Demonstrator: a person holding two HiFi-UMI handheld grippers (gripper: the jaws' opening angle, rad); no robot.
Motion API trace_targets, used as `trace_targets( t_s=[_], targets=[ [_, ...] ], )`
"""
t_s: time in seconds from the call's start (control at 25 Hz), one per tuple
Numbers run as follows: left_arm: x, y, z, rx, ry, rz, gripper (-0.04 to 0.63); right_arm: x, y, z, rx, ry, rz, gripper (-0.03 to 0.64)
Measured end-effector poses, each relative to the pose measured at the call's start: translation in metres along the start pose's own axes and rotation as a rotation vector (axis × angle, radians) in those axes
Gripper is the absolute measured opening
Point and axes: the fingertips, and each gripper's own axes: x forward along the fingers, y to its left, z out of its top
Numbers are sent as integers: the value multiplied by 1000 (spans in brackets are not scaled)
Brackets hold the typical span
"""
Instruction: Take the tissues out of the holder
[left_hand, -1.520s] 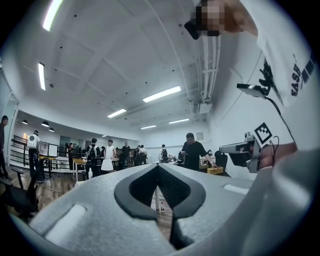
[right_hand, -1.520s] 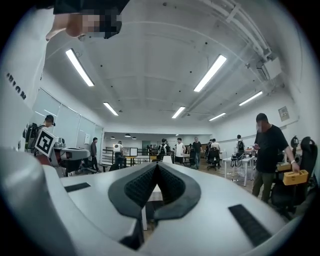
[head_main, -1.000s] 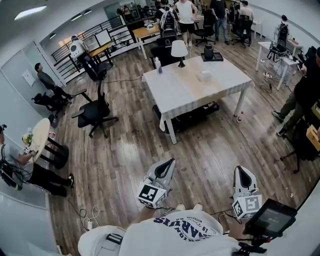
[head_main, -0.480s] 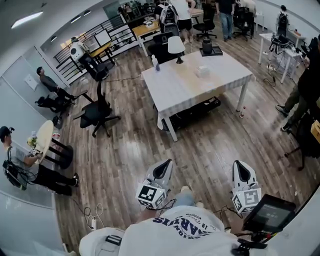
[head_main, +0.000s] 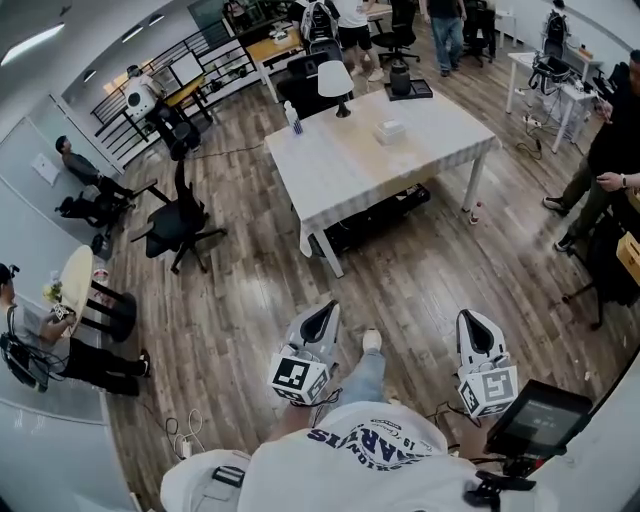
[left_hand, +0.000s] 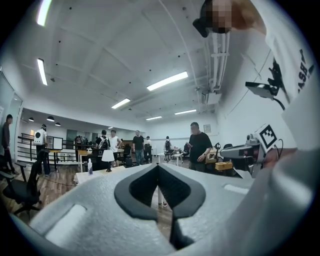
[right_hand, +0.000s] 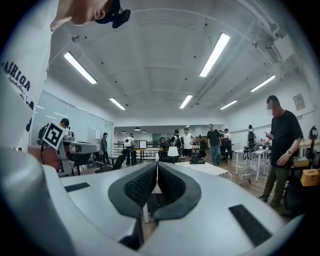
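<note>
A pale tissue holder stands on the white table, far ahead of me across the wooden floor. Beside it on the table are a white lamp, a small bottle and a black object. My left gripper and my right gripper are held low in front of the person's body and point towards the table. Both are shut with nothing between the pads, as the left gripper view and the right gripper view show. The holder is too small to make out in the gripper views.
A black office chair stands left of the table. People sit at the far left by a small round table, another stands at the right, and several are behind the table. Cables lie on the floor at the lower left.
The person has walked forward, so the table has come nearer and lower in the head view. A foot now shows between the grippers. Both grippers stay shut.
</note>
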Motion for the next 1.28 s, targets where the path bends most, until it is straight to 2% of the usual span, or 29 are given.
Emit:
trace_targets(
  t_s=[0.28, 0.84, 1.28],
  targets=[
    [62, 39, -6, -19, -6, -46, 2, 65, -19, 2, 17, 17, -31, 9],
    [193, 152, -6, -45, 5, -101, 2, 221, -60, 17, 38, 42, -93, 9],
    [239, 218, -14, -61, 24, -117, 2, 304, -66, 21, 43, 69, -111, 9]
  ],
)
